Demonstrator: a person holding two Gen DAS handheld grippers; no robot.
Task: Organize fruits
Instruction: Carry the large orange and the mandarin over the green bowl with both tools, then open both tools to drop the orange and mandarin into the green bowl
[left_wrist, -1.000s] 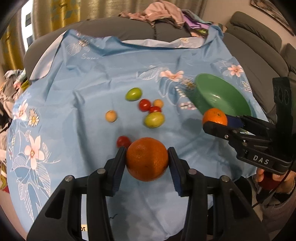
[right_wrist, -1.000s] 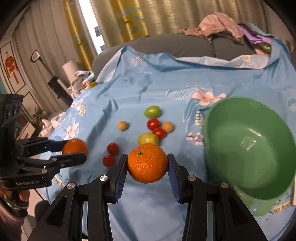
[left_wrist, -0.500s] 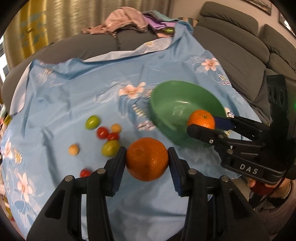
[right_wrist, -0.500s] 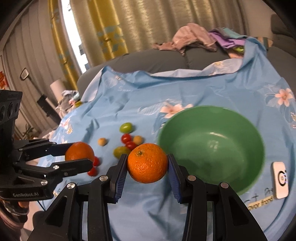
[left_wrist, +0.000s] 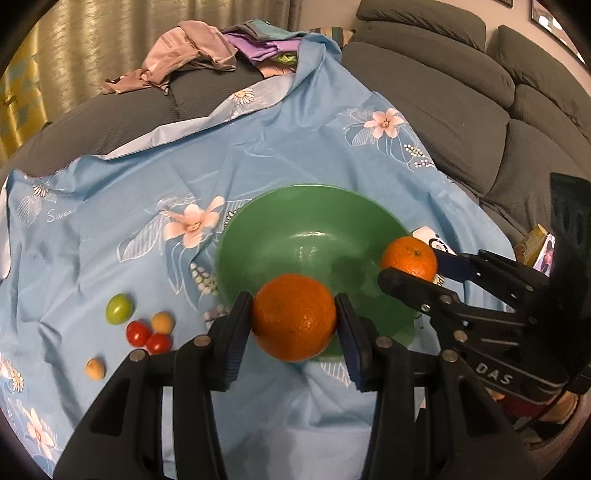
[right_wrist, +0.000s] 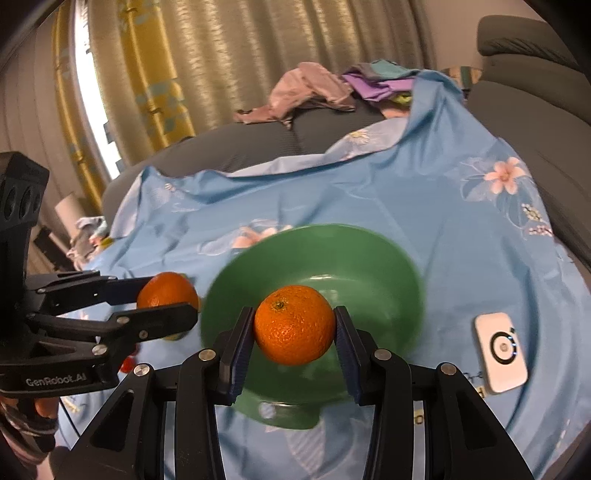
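Each gripper clamps an orange: the left gripper (left_wrist: 294, 321) holds its orange (left_wrist: 294, 317) over the green bowl's (left_wrist: 258, 236) near rim, while the right gripper (right_wrist: 294, 325) holds the other orange (right_wrist: 294, 325) above the bowl's hollow. Best lower both well inside before releasing, one at a time, to avoid collision.

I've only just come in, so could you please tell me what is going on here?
A person is sorting fruit with two handheld grippers. The left gripper holds one orange and the right gripper holds another orange, both in front of the empty green bowl on the blue flowered cloth. Several small red, green and yellowish fruits lie on the cloth beside the bowl.
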